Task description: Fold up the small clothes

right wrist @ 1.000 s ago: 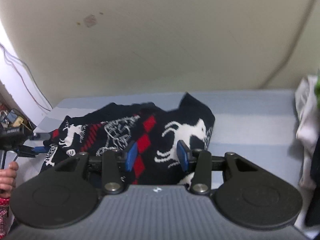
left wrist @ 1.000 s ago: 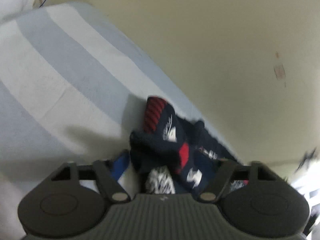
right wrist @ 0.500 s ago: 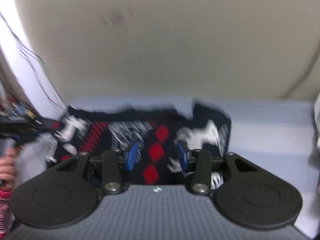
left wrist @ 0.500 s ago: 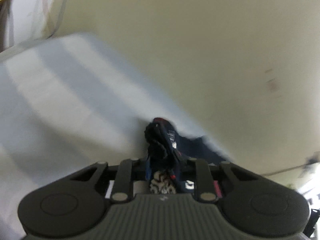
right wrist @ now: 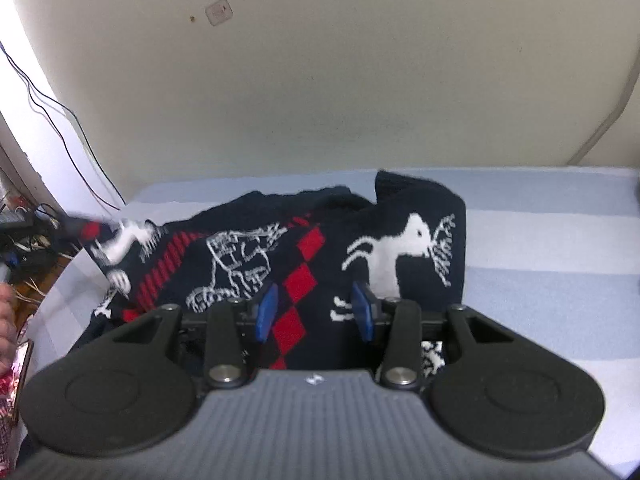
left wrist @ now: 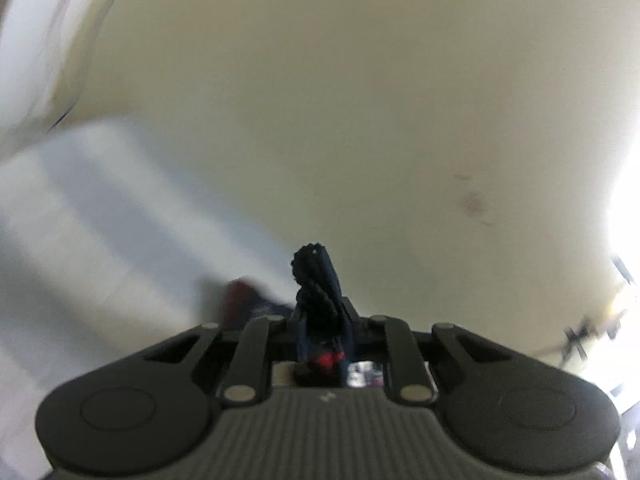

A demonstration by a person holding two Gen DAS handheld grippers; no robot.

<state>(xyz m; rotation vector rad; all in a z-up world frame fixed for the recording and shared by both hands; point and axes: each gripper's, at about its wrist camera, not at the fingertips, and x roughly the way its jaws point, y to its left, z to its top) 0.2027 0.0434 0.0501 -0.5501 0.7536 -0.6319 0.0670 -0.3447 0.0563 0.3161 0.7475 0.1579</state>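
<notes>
A dark navy knitted sweater (right wrist: 304, 248) with white deer and red diamonds lies bunched on the striped bedsheet (right wrist: 540, 248). My right gripper (right wrist: 316, 312) hovers open over its near edge, the blue pads (right wrist: 267, 312) apart with only the fabric below them. In the left wrist view my left gripper (left wrist: 324, 326) has its jaws closing on a bunched fold of the sweater (left wrist: 316, 276), which sticks up from between them. The sweater's left corner (right wrist: 116, 240) is lifted and blurred in the right wrist view.
A cream wall (right wrist: 320, 80) stands right behind the bed. Cables (right wrist: 44, 96) and clutter (right wrist: 24, 236) lie at the left, where a person's hand (right wrist: 6, 320) shows at the frame's edge. Bare striped sheet (left wrist: 80, 220) stretches left of the sweater.
My left gripper went from wide open around the sweater's end to pinched on it, then rose with the fold and tilted upward. The right gripper stayed open over the near edge.
</notes>
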